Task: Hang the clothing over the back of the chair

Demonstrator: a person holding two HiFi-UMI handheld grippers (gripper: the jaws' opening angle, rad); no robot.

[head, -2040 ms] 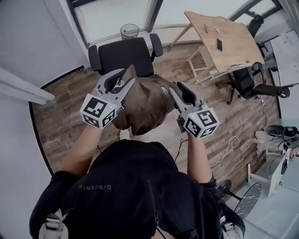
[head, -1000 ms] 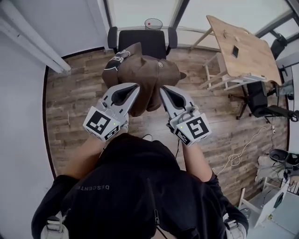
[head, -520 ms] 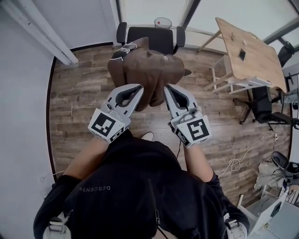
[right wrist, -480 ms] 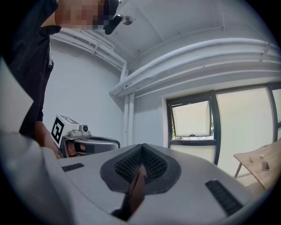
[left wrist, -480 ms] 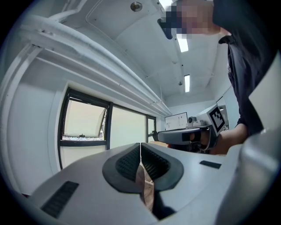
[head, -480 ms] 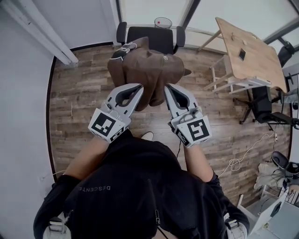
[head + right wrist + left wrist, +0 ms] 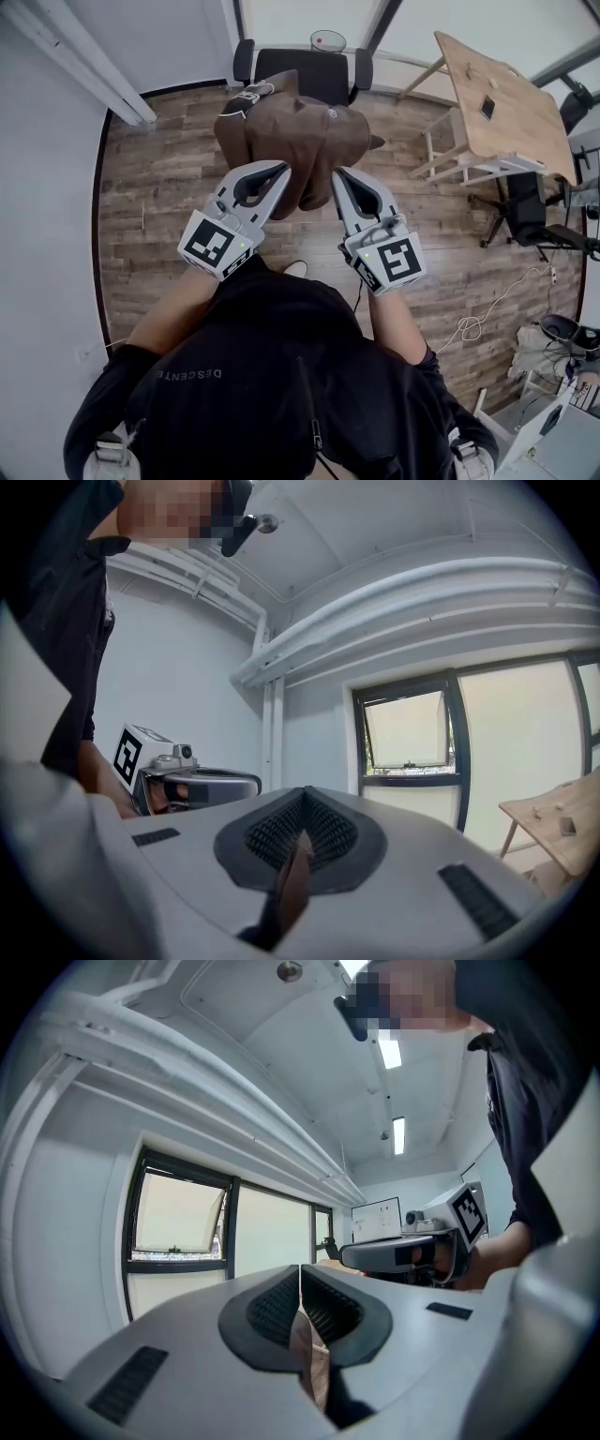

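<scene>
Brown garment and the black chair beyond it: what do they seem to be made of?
Brown garment: soft matte cloth, perhaps fleece or brushed cotton; it hangs in rounded folds with no shine. Chair: matte black upholstery, either fabric or mesh, I cannot tell which from here. Its armrests look like smooth hard plastic.

Head cam sits up top, aimed steeply down at the floor (image 7: 159, 216), with both tools mid-frame. The other two cams ride close behind their own jaws, looking level toward the windows (image 7: 178, 1213). The left hand-held gripper (image 7: 279, 172) cam catches the right hand-held gripper (image 7: 339, 175) off to its right, and vice versa. The wooden tabletop (image 7: 553, 832) shows in the right and head views.
</scene>
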